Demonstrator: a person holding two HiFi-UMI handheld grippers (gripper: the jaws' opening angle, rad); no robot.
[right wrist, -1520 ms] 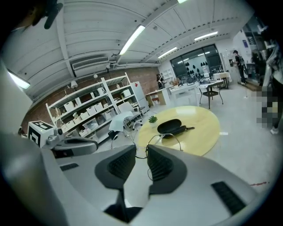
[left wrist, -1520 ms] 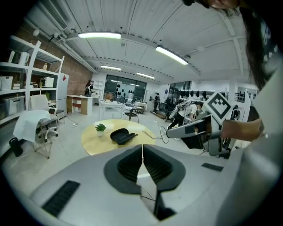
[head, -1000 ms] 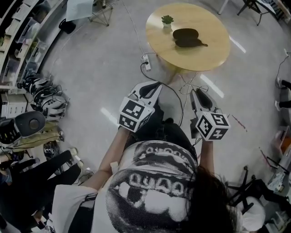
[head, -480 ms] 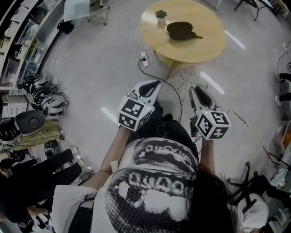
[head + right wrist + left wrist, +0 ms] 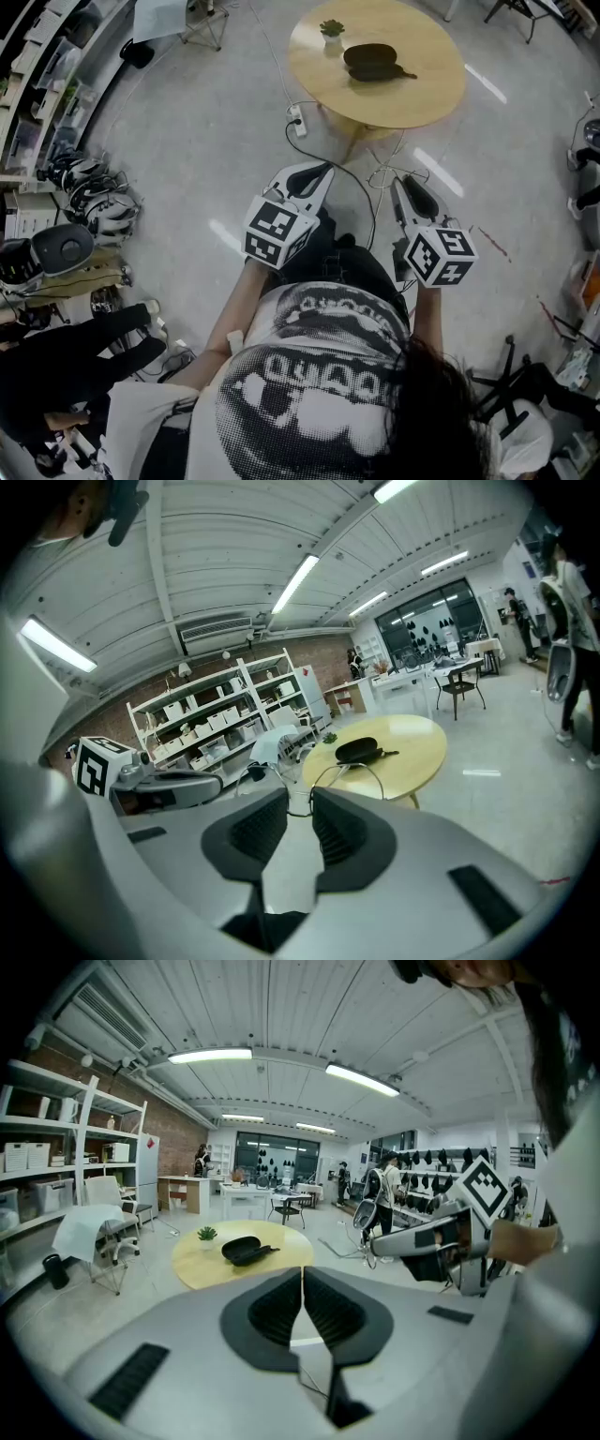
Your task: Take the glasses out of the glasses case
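Observation:
The black glasses case (image 5: 375, 61) lies open on the round wooden table (image 5: 427, 89), also seen ahead in the left gripper view (image 5: 246, 1251) and the right gripper view (image 5: 358, 751). Both grippers hang in front of the person's waist, well short of the table. My right gripper (image 5: 398, 183) is shut on thin wire-framed glasses (image 5: 345, 765), whose lens loops stick out past its tips (image 5: 382, 175). My left gripper (image 5: 323, 169) is shut, its pads touching with nothing between them (image 5: 302, 1271).
A small potted plant (image 5: 330, 31) stands on the table beside the case. A power strip with cables (image 5: 301, 120) lies on the floor under the table's edge. Helmets (image 5: 89, 197) and shelves line the left; a draped chair (image 5: 169, 19) stands at the back.
The table sits slightly higher and further left in the head view. Both grippers have drifted a little back from it. Neither gripper's jaws have changed.

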